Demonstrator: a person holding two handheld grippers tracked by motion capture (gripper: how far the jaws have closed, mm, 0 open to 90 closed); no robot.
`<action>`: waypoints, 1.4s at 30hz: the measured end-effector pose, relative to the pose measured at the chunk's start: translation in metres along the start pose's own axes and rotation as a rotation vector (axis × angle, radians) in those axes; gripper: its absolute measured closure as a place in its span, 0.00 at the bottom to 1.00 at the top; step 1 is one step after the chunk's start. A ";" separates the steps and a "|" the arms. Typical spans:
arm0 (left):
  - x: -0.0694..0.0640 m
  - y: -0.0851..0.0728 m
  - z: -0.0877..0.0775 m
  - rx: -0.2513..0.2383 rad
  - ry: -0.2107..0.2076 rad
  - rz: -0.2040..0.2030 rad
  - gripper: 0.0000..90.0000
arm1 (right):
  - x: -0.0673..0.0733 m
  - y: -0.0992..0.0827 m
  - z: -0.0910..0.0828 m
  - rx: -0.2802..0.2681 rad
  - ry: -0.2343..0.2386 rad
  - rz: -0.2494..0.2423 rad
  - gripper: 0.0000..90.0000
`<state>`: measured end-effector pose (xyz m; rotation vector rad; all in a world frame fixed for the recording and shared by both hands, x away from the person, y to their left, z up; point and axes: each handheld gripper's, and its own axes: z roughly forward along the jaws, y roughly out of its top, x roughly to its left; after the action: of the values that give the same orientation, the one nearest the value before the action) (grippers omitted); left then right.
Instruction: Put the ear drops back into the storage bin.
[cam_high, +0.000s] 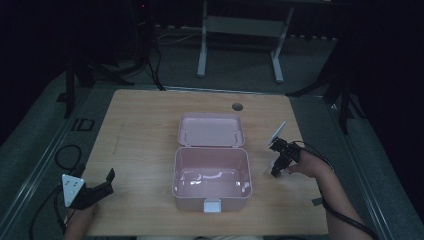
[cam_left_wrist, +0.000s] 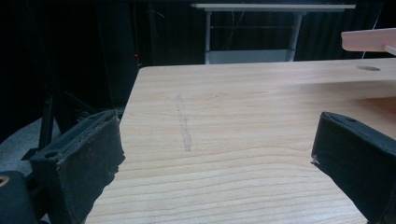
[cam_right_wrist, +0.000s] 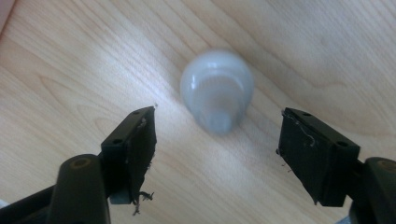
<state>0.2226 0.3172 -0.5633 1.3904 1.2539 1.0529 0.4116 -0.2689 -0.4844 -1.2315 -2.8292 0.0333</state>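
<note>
**Bulb lies loose between your right fingers**

The white light bulb (cam_right_wrist: 217, 91) lies on its side on the counter (cam_high: 140, 125), just right of the open pink box (cam_high: 212, 172). In the right gripper view its long axis runs up and down the picture, round end away from you, narrow base pointing back toward the fingers.

Your right gripper (cam_right_wrist: 217, 154) hangs over it, fingers (cam_right_wrist: 135, 144) partly open, one on each side of the base, touching nothing.

Your left gripper (cam_high: 102, 185) sits at the counter's near left corner, fingers (cam_left_wrist: 84, 158) wide apart and empty, well away from the box.
</note>
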 end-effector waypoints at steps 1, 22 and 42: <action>0.000 0.000 0.000 -0.002 -0.001 -0.003 0.02 | 0.000 0.002 0.001 0.002 -0.001 -0.005 0.31; -0.001 0.000 0.000 0.002 -0.007 0.003 0.02 | 0.000 0.023 0.020 0.073 -0.003 -0.076 0.51; -0.002 0.000 0.000 0.004 -0.001 0.004 0.02 | 0.014 0.023 0.013 0.093 -0.074 -0.284 0.66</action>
<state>0.2227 0.3157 -0.5635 1.3971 1.2537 1.0529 0.4177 -0.2431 -0.4973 -0.8186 -2.9981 0.1990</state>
